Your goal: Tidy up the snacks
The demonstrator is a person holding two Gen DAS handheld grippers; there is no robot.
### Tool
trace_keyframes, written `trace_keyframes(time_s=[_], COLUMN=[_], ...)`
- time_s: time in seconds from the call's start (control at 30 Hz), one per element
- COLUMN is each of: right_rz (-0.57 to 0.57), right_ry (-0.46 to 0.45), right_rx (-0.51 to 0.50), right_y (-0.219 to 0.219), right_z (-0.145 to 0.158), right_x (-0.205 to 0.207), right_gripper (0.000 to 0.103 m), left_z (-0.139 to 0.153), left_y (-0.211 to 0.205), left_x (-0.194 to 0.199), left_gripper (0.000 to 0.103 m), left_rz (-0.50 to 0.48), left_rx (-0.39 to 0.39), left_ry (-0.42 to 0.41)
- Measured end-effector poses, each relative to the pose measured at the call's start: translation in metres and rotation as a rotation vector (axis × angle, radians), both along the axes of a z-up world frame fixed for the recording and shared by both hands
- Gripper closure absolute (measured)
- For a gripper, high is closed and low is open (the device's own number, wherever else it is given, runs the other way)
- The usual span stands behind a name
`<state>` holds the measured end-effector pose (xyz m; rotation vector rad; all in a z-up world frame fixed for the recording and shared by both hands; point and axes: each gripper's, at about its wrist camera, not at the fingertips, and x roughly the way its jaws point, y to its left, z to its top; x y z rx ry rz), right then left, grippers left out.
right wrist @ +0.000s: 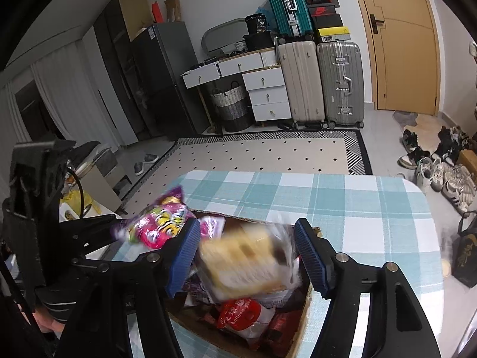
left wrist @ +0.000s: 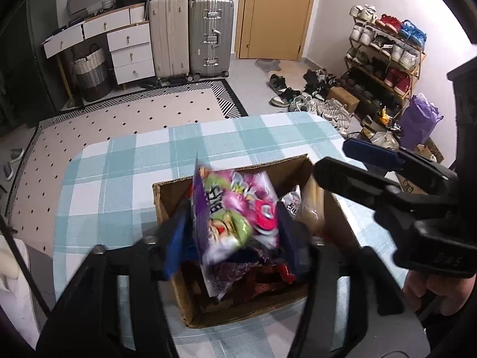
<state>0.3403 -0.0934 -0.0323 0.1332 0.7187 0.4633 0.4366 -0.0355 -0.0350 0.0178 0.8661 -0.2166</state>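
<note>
Snacks are crowding the box (left wrist: 167,205) on the desk (left wrist: 119,161); left tool (left wrist: 235,232) is clenching a pink bag (left wrist: 238,208), right tool (right wrist: 247,253) a bread pack (right wrist: 247,259); sorting looks barely begun.

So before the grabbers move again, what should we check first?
1. Left gripper has the pink snack bag between its fingers: cannot tell how firmly, the picture is blurred.
2. Right gripper around the yellow snack pack: cannot tell, the pack is blurred.
3. Both snacks are over the cardboard box: ok.
4. The box sits fully on the checked tablecloth: ok.
5. The two grippers are apart, not bumping: ok.
</note>
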Motion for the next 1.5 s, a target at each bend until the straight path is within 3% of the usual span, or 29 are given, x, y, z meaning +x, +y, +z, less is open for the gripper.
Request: trace_keyframes(time_s=[0.07, 0.2, 0.8, 0.97, 1.1, 1.5], right_rz=[-0.004, -0.028, -0.054, -0.072, -0.082, -0.110], right_ry=[-0.019, -0.054, -0.145, -0.164, -0.187, -0.313], right_rx=[0.002, 0.004, 0.012, 0.019, 0.017, 0.009], right_y=[-0.002, -0.010, -0.024, -0.031, -0.033, -0.046], right_z=[0.001, 0.007, 0.036, 0.043, 0.045, 0.045], right_x=[-0.004, -0.014, -0.059, -0.084, -0.107, -0.188], right_gripper=[0.033, 0.023, 0.015, 0.013, 0.011, 0.004], left_z=[0.002, 0.009, 0.039, 0.054, 0.065, 0.069], left_y=[0.003, 0.005, 0.004, 0.010, 0.014, 0.037], left_x=[-0.004, -0.013, -0.066, -0.092, -0.120, -0.208], left_gripper=[0.019, 0.019, 0.019, 0.013, 0.002, 0.001], left_rz=[0.019, 0.013, 0.031, 0.046, 0.045, 0.094], left_rx=[0.008, 0.018, 0.041, 0.024, 0.013, -0.031], left_ry=[-0.025, -0.056, -0.137, -0.190, -0.253, -0.382])
